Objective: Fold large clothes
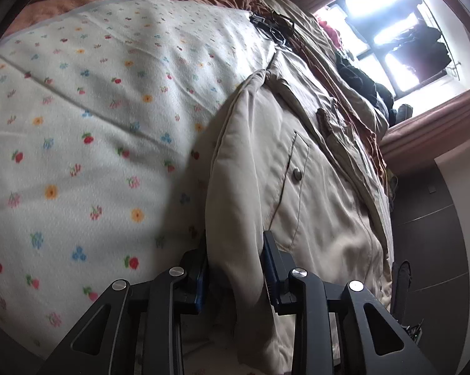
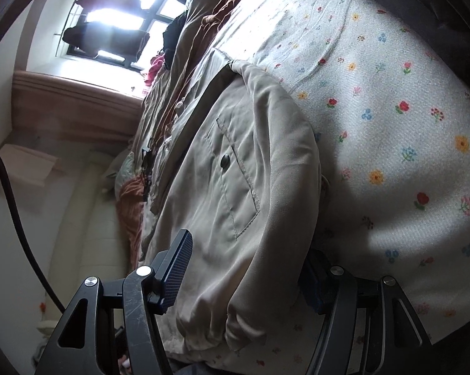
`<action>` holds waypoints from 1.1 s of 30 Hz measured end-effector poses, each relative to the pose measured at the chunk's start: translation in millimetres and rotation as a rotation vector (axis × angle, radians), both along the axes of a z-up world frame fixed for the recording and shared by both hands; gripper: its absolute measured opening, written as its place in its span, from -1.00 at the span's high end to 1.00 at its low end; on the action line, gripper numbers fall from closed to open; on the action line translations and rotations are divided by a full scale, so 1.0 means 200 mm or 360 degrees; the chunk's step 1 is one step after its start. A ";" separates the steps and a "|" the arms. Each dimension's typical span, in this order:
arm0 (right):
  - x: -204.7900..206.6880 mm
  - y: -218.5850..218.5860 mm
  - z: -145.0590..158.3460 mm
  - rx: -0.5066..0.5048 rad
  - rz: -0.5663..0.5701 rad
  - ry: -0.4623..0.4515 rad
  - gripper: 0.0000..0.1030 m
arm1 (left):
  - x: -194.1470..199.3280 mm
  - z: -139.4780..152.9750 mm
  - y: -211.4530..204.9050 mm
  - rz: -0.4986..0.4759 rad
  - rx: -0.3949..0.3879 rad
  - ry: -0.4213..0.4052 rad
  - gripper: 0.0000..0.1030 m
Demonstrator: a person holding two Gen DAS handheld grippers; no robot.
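A beige jacket (image 1: pixel 297 187) lies on a floral sheet (image 1: pixel 78 125), its snap-buttoned pocket (image 1: pixel 292 184) facing up. Left gripper (image 1: pixel 235 262): jaws narrowed on a fold of the jacket's edge, the cloth pinched between the blue pads (image 1: pixel 269 259) and bunching just beyond them. Right gripper (image 2: pixel 247 268): jaws wide, straddling the jacket's near end; the left finger (image 2: pixel 177 268) stands clear of the cloth beside the jacket, while the right finger (image 2: pixel 316 281) is partly hidden under the jacket's rolled edge, so whether it touches cannot be told. Beyond the jacket, farther from both grippers, lie crumpled brown clothes (image 2: pixel 216 15) and a bright window (image 2: pixel 116 15).
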State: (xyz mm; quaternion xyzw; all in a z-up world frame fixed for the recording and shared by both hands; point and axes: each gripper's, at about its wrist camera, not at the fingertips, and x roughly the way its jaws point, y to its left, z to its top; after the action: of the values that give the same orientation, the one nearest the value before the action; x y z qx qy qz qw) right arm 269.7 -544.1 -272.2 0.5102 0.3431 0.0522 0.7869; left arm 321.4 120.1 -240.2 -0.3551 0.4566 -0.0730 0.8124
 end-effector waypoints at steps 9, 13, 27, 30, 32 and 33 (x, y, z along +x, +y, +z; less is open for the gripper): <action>-0.13 -0.03 0.03 0.0043 -0.0117 -0.0064 0.69 | -0.08 0.06 -0.04 0.0061 0.0032 -0.0089 0.82; -0.20 -0.01 0.18 0.0019 -0.0131 -0.0166 0.70 | -0.13 0.18 -0.01 0.0082 -0.0015 -0.0164 0.85; -0.52 0.04 0.54 0.0013 -0.0071 -0.0415 0.70 | -0.49 0.51 0.10 0.0168 -0.0198 -0.0329 0.86; -0.61 0.05 0.61 0.0010 -0.0062 -0.0466 0.70 | -0.59 0.58 0.11 0.0180 -0.0225 -0.0367 0.86; -0.66 0.06 0.67 0.0008 -0.0057 -0.0502 0.70 | -0.65 0.64 0.12 0.0182 -0.0223 -0.0393 0.86; -0.69 0.07 0.70 0.0005 -0.0053 -0.0521 0.70 | -0.69 0.67 0.13 0.0184 -0.0226 -0.0409 0.86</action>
State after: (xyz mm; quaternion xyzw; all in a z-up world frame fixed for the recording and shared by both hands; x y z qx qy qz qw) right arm 132.4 -530.3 -132.5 0.5018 0.2017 0.1220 0.8322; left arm 184.4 146.6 -106.8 -0.4251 0.3215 -0.1031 0.8398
